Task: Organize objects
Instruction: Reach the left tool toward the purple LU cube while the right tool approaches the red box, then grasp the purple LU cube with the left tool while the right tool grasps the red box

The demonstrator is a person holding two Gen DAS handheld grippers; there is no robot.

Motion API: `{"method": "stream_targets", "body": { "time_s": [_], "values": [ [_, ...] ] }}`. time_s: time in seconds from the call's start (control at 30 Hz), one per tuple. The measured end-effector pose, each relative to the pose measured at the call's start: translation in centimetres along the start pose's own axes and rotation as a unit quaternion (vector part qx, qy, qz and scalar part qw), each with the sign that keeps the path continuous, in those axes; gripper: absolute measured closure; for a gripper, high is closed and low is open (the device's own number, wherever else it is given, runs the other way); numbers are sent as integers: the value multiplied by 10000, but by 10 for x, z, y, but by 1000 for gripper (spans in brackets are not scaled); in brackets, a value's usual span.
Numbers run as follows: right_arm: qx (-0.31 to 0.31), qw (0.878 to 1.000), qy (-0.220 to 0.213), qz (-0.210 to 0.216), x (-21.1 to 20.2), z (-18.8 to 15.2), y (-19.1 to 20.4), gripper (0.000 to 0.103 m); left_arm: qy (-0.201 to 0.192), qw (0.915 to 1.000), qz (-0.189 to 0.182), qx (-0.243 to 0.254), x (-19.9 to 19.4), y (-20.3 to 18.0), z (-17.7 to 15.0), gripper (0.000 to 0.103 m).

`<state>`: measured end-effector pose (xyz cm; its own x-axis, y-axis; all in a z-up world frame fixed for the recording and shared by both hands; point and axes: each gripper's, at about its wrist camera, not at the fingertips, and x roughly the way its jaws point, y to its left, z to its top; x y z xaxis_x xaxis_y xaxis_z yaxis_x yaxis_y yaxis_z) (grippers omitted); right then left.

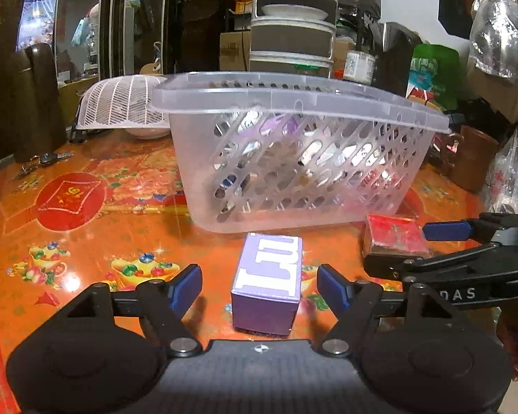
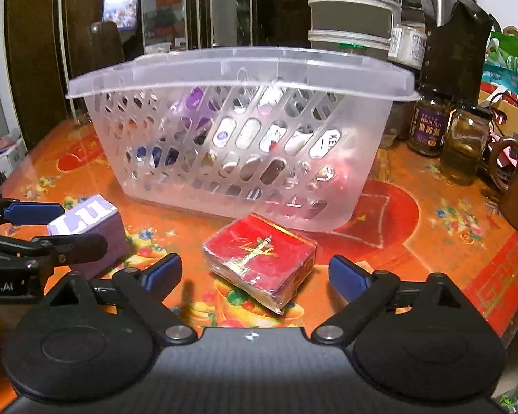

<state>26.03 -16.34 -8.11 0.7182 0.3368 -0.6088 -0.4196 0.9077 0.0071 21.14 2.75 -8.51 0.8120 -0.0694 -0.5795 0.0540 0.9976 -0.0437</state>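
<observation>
A purple box [image 1: 267, 284] lies on the orange table between the open fingers of my left gripper [image 1: 259, 288]; the pads do not touch it. It also shows in the right wrist view [image 2: 89, 229]. A red wrapped pack [image 2: 260, 262] lies between the open fingers of my right gripper [image 2: 255, 277], untouched. In the left wrist view the red pack [image 1: 393, 236] sits at the right with the right gripper [image 1: 407, 246] around it. A clear plastic basket [image 1: 293, 103] holding several small packages stands just behind both items; it also shows in the right wrist view [image 2: 238, 69].
A white mesh food cover [image 1: 121, 103] and a bowl lie behind the basket on the left. Keys [image 1: 41, 162] lie at the table's left edge. Glass jars [image 2: 445, 134] and a brown mug [image 1: 473, 158] stand at the right. Stacked containers rise behind.
</observation>
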Motion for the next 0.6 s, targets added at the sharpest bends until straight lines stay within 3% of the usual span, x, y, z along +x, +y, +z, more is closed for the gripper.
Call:
{"method": "stream_targets", "body": {
  "time_s": [0.23,0.4,0.43,0.53,0.6],
  "values": [
    [24,9999,109,-42,5,0,2,28,20,10000,46,1,3,1,-2,26],
    [29,10000,61,-16,5,0,2,29,33,10000,67,-40,4,3,-4,26],
    [55,10000,4,-3,3,0,1,30,33,10000,73,-21,4,3,-4,29],
    [132,9998,-128,56,-6,-3,0,30,92,9999,36,67,6,1,-5,58],
    [68,9997,-232,70,-13,-7,3,30,87,9999,9,61,6,1,-6,61]
  ]
}}
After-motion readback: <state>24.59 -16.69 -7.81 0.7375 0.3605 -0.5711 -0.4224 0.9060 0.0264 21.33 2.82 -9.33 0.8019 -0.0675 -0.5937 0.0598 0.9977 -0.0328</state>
